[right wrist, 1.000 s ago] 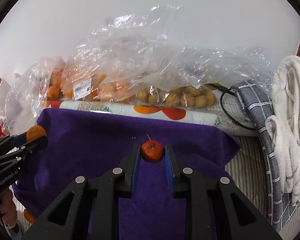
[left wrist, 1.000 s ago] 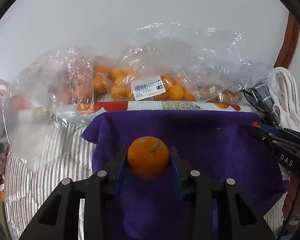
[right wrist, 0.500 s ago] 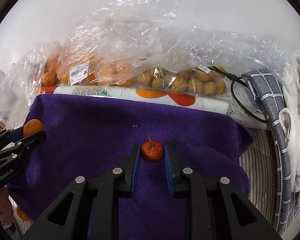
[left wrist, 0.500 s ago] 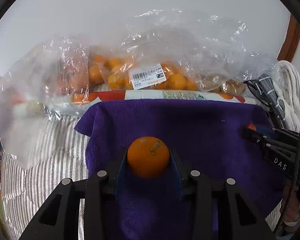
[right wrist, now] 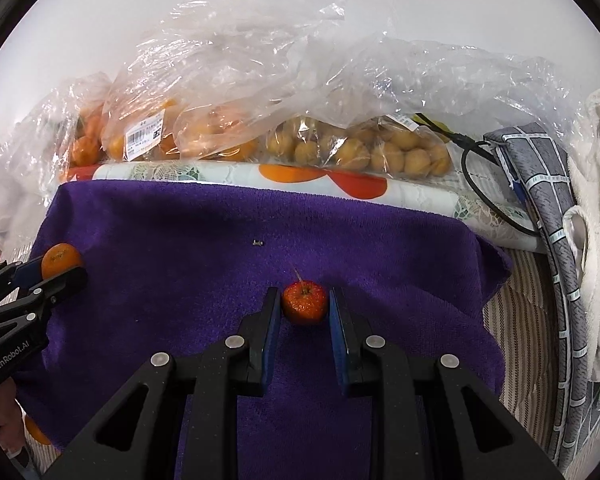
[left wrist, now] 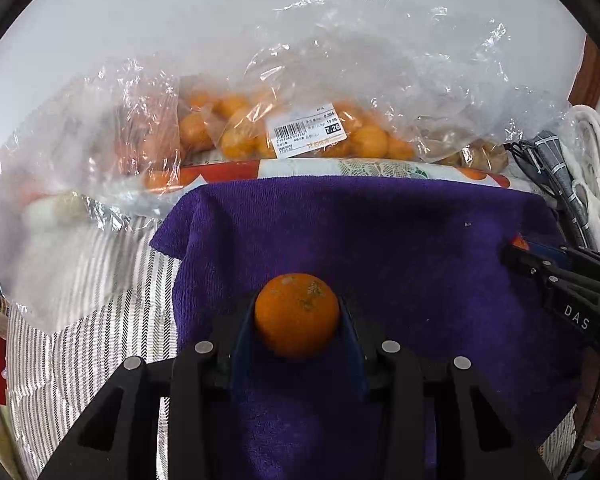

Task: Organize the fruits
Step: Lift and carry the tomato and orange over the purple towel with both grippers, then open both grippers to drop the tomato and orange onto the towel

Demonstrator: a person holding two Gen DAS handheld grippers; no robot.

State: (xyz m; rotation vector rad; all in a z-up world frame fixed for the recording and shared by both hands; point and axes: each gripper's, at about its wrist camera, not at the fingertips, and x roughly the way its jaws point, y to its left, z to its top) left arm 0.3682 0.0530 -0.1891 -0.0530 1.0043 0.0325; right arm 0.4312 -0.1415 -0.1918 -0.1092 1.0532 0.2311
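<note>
Fruit bags [right wrist: 228,132] crowd behind purple towel [right wrist: 220,220]; contents perhaps oranges

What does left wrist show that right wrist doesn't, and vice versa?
Left wrist only: the striped cloth beside the towel, and a close view of the left gripper shut on the orange.
Right wrist only: the bag of pale brown fruits in full, and the right gripper shut on the small red fruit.
Both: the purple towel, the labelled bag of oranges, the white wall, and each other's gripper at the frame edge.
</note>
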